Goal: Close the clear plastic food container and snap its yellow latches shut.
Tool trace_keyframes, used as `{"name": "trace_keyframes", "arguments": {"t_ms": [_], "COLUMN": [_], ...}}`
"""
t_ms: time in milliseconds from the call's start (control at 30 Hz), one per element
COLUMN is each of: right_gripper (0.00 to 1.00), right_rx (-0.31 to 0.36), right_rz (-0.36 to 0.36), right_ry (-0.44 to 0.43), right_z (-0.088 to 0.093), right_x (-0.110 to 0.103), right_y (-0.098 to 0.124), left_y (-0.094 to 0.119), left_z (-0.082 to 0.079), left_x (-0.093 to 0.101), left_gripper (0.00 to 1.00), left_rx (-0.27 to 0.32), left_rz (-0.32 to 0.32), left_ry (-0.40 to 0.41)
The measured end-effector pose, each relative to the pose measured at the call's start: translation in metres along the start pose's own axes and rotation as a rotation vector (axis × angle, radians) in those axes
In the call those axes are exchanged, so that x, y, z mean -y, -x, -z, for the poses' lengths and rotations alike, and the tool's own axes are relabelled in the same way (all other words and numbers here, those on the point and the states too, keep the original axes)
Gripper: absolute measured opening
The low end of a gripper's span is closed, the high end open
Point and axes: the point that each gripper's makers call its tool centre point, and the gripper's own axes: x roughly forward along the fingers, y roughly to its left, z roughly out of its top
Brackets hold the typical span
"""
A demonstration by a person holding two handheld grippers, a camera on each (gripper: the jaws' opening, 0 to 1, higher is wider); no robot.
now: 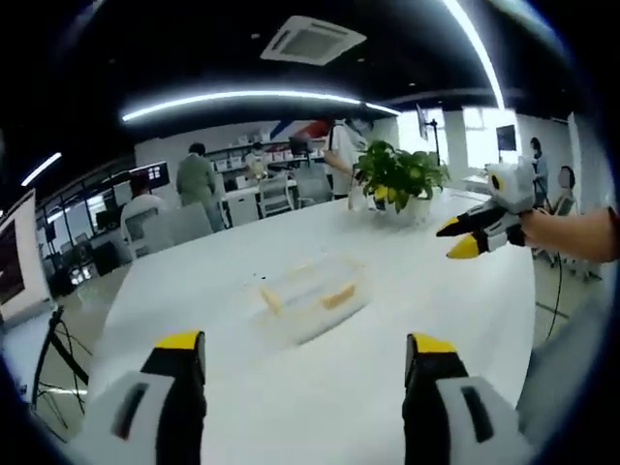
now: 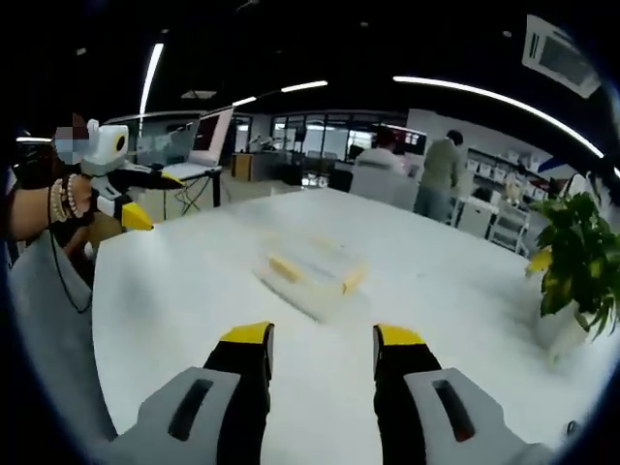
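Note:
A clear plastic food container (image 1: 312, 295) with yellow latches lies on the white table (image 1: 242, 242), lid on top; whether the latches are snapped I cannot tell. My left gripper (image 1: 305, 351) hovers in front of it, open, nothing between its jaws. In the left gripper view the right gripper (image 1: 457, 238) is held up at the right by a hand, its yellow tips slightly apart. In the right gripper view the container (image 2: 310, 268) sits ahead of my open right gripper (image 2: 322, 339). The left gripper (image 2: 145, 199) hangs at the far left in a hand with a bead bracelet.
A potted green plant (image 1: 399, 179) stands at the table's far end, also the plant (image 2: 573, 257) at right. Office chairs (image 1: 165, 225), desks and several people fill the room behind. A monitor (image 1: 15, 257) stands left of the table (image 2: 194, 291).

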Motion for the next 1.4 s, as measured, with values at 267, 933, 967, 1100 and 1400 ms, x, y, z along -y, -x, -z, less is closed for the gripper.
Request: {"name": "trace_keyframes", "arguments": {"t_ms": [267,933,967,1100,1400], "right_gripper": [0.74,1.00,1.00,1.00,1.00], "right_rx": [0.027,0.047,0.037,0.024,0.030], "right_rz": [0.112,0.293,0.295,0.308,0.327], "right_ry": [-0.033,-0.189,-0.191,-0.188,-0.204], "right_z": [0.000,0.044,0.047,0.050,0.056], "right_x": [-0.011,-0.062,-0.065,-0.068,-0.069], "right_y": [0.034,0.102,0.102,0.107,0.110], "left_y": [0.056,0.137,0.137,0.138,0.138], "left_z": [0.016,0.075,0.076,0.086,0.093], "left_x": [-0.005,0.008,0.009,0.015,0.020], "left_gripper": [0.99,0.99,0.99,0.98,0.96], "left_rx": [0.018,0.006,0.008,0.001,0.021], "left_rz": [-0.002,-0.002,0.001,0.009,0.012], "left_ry": [0.089,0.201,0.206,0.216,0.254]}}
